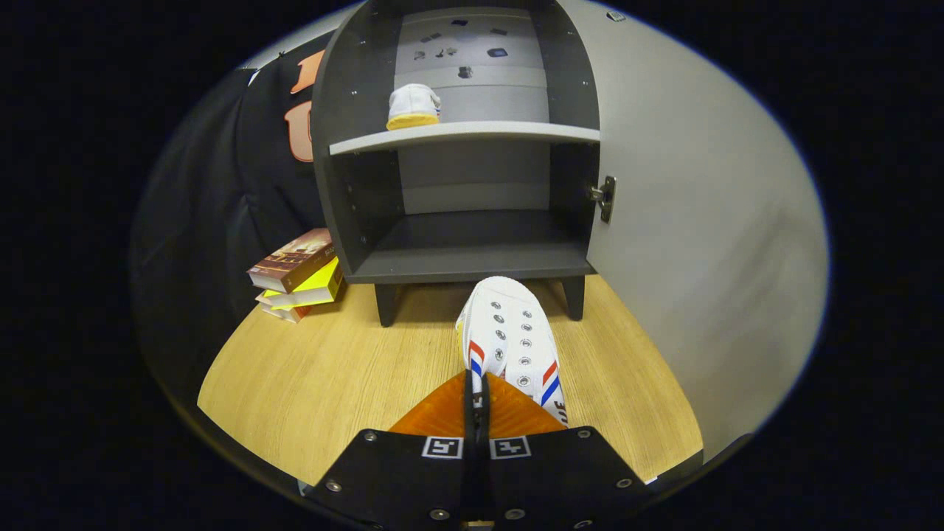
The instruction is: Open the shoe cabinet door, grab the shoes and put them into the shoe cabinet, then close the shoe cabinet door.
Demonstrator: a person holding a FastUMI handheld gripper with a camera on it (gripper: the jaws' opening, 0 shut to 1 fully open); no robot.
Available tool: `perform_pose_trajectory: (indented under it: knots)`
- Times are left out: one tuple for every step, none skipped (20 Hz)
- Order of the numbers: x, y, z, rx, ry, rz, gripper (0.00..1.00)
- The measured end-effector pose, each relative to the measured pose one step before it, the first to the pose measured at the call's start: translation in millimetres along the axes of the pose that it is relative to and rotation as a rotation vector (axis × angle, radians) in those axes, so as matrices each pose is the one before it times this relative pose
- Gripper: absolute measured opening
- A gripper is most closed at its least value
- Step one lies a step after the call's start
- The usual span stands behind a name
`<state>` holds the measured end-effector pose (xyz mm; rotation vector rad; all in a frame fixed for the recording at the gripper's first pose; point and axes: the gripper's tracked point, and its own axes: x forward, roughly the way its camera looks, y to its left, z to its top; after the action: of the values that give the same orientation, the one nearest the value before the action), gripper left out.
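— Two shelves stand open ahead of my gripper [476, 394]: how much room do you see?

— Plenty. The shoe cabinet [457, 147] faces me beyond the fingers, its door [686, 243] swung wide to my right on a metal hinge [605, 198]. The lower compartment is bare and broad, its front edge just past the toe of the shoe I carry. The cabinet stands on short legs above the wooden table [324, 376].

— And the shoes?

— One white shoe [413, 107] sits on the upper shelf [464, 134], toward the left side. The other white sneaker [509, 339] reaches forward from between my fingers, toe toward the cabinet.

— Your grip?

— My fingers are pressed nearly together on the sneaker's heel end, with a thin slit between them.

— Textures?

— Canvas, metal eyelets, red and blue side stripes; matte grey panels; pale wood grain. A stack of books [299, 276] lies left of the cabinet.
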<state>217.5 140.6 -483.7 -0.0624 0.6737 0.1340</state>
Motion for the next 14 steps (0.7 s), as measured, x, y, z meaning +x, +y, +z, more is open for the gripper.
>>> perform_pose_trajectory:
  knots:
    - [-9.67, 1.34, 10.14, -0.01771, -0.01144, -0.00203, 0.0]
    - [-9.67, 0.96, 11.78, -0.01475, -0.01229, 0.00003, 0.0]
    - [-10.01, 2.21, 12.09, -0.00783, -0.01412, 0.00238, 0.0]
    - [-8.96, 1.7, 12.83, -0.00358, -0.01485, 0.00895, 0.0]
    - [-9.18, 2.44, 11.22, -0.00678, -0.01251, 0.00911, 0.0]
    - [-10.57, 1.1, 11.22, -0.0024, -0.00645, 0.00342, 0.0]
    - [-9.23, 1.66, 12.72, -0.00358, -0.00736, 0.00161, 0.0]
    - [-8.51, 0.41, 14.34, -0.01114, -0.01625, -0.0028, 0.0]
    - [-7.43, -0.31, 13.5, -0.01933, -0.01626, -0.00942, 0.0]
    - [-4.9, -1.08, 14.7, -0.02177, -0.01556, -0.01214, 0.0]
    - [-4.38, -0.53, 13.99, -0.01716, -0.01502, -0.01091, 0.0]
    - [-2.49, -0.99, 14.44, -0.0099, -0.00875, -0.00634, 0.0]
    - [-1.06, 0.33, 15.57, 0.00246, -0.00927, -0.00104, 0.0]
    - [-0.08, -0.57, 14.75, 0.00513, -0.00727, 0.0001, 0.0]
